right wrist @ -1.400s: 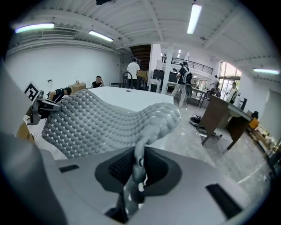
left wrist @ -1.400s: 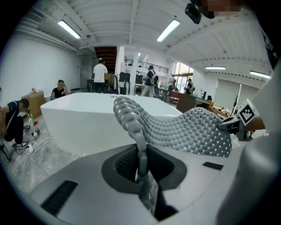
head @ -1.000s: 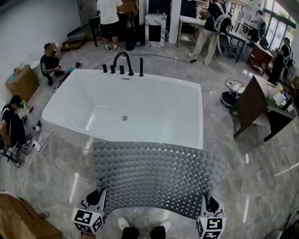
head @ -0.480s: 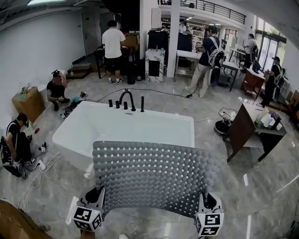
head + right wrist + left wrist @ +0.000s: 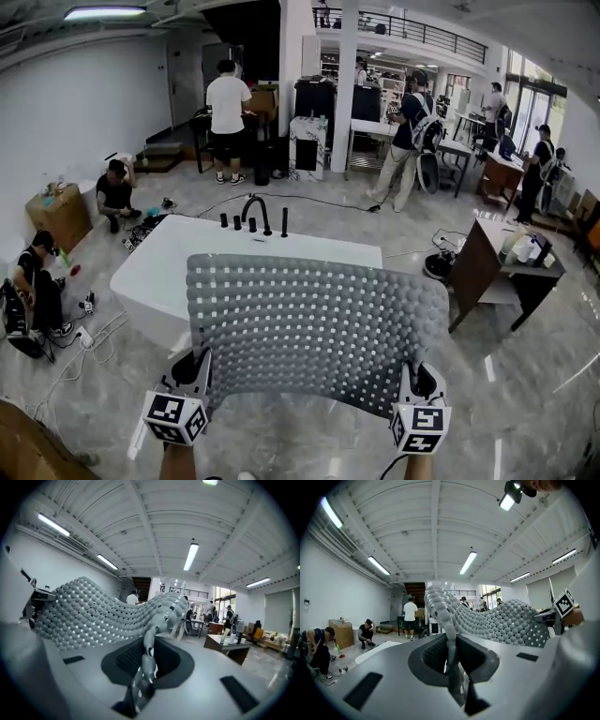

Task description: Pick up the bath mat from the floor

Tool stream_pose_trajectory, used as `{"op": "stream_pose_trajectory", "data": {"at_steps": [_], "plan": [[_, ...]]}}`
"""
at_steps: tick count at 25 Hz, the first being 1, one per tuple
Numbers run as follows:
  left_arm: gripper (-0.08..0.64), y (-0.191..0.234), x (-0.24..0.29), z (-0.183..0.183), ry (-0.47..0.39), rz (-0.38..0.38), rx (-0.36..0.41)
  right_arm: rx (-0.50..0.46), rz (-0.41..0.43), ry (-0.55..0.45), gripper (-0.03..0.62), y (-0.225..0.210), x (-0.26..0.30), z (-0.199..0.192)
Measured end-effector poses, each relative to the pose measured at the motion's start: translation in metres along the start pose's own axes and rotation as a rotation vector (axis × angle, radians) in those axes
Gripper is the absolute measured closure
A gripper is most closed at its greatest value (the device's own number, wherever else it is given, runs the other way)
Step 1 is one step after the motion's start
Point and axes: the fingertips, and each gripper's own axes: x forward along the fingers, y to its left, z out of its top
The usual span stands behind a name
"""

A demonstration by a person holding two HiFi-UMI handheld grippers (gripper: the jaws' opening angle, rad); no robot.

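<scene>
Both grippers are clamped on the bath mat (image 5: 314, 328), one at each end of its near edge.

- Left gripper (image 5: 195, 370): jaws nearly together, with the mat's left edge pinched between them. Its own view shows the edge running straight up out of the jaw gap.
- Right gripper (image 5: 422, 384): same, jaws closed on the right edge. The mat folds slightly where it enters the gap.
- Key relation: the mat's long axis runs left to right, spanning gripper to gripper. The sheet extends up and away from both grippers, whose cameras look towards the ceiling. Neither hand is nearer, the load looks evenly shared.
- Position: the mat is held up in front of the person and hides the near side of the white bathtub (image 5: 159, 267). No part of it visibly touches the floor (image 5: 525, 375), so I judge the pickup essentially done.
- Look: grey, rectangular with rounded far corners, covered in a regular grid of rounded bumps with small light square gaps between them. It's limp and rubbery, and the far edge bows and dips a little towards the right.
- Next move, my read: keep both grips level and matched. With a sheet this floppy, one grip slipping would let that side drop.
</scene>
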Motion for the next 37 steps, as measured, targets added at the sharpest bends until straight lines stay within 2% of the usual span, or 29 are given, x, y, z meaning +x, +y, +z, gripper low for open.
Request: {"op": "stream_pose_trajectory", "data": {"at_steps": [11,16,22,37], "plan": [[0.514,-0.003,0.006,0.011,-0.04,-0.01,0.022,-0.002,-0.028,-0.037,0.526,0.008,0.0,0.015],[0.514,-0.006,0.006,0.011,-0.042,-0.009,0.026,0.007,-0.035,-0.039,0.528,0.006,-0.002,0.014],[0.514,0.003,0.0,0.006,-0.037,-0.014,0.027,0.008,-0.029,-0.034,0.528,0.024,-0.004,0.014],[0.514,-0.005,-0.008,-0.003,-0.027,-0.02,0.045,0.007,-0.028,-0.027,0.528,0.023,-0.013,0.004]]}}
